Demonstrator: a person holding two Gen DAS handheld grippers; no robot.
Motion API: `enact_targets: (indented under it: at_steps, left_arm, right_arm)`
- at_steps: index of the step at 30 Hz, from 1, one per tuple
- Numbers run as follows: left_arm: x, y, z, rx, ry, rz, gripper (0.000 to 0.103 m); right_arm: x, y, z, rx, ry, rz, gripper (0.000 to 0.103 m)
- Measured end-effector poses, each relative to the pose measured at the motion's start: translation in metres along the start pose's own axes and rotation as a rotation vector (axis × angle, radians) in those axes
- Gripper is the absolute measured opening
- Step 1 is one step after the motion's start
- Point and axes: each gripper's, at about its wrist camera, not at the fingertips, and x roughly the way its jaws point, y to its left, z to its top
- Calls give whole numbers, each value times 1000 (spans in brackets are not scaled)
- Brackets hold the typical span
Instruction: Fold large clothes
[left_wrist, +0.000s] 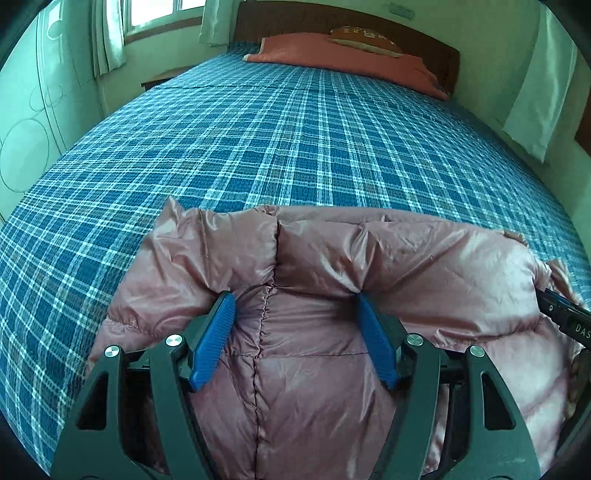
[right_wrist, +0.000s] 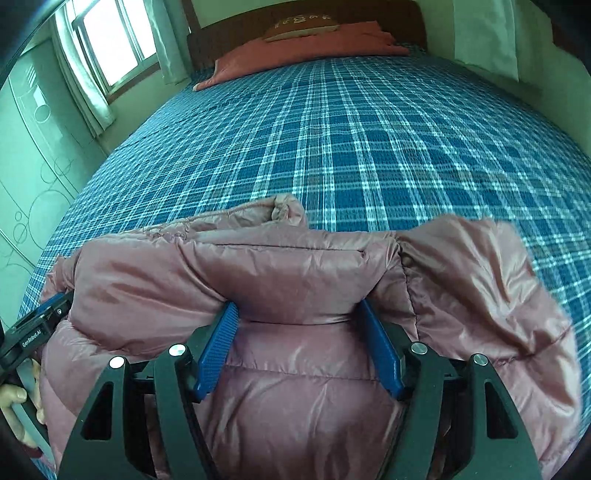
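Note:
A pink puffy down jacket (left_wrist: 332, 266) lies bunched at the near end of a bed and also fills the lower right wrist view (right_wrist: 295, 266). My left gripper (left_wrist: 295, 299) has its blue fingers (left_wrist: 218, 328) spread wide, with a thick fold of the jacket bulging between them. My right gripper (right_wrist: 299, 310) stands the same way, fingers (right_wrist: 380, 347) wide apart around a puffy fold. Each gripper shows at the edge of the other's view: the right one (left_wrist: 561, 314) at the jacket's right side, the left one (right_wrist: 40, 328) at its left side.
The bed has a blue plaid sheet (left_wrist: 277, 140) stretching away. A salmon blanket (left_wrist: 343, 55) and a brown pillow (left_wrist: 365, 37) lie by the dark headboard. A window with curtains (right_wrist: 110, 44) and a wardrobe (right_wrist: 33, 155) stand left.

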Motion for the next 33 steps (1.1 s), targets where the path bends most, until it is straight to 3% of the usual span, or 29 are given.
enact_targets:
  at_steps: [2, 4, 7, 9, 14, 21, 27, 33]
  left_arm:
    - [-12, 13, 5, -76, -16, -81, 67]
    - [-14, 26, 11, -131, -27, -107, 67]
    - [2, 39, 14, -144, -6, -46, 67]
    - [13, 41, 13, -144, 11, -42, 67]
    - [30, 37, 12, -115, 6, -19, 69]
    - [32, 35, 19, -99, 14, -12, 69]
    - [-17, 57, 17, -212, 14, -113, 69]
    - [-86, 77, -20, -211, -66, -98, 70]
  right_arm:
    - [-16, -13, 6, 46, -42, 7, 67]
    - [-18, -23, 10, 57, -45, -46, 67]
    - [-3, -38, 11, 49, 2, -118, 67]
    - [8, -47, 7, 73, 25, -96, 67]
    - [17, -56, 5, 85, -11, -93, 68]
    - [20, -48, 13, 87, -16, -96, 69]
    - [-29, -53, 8, 105, -33, -112, 70]
    - [-94, -80, -32, 159, -55, -103, 70]
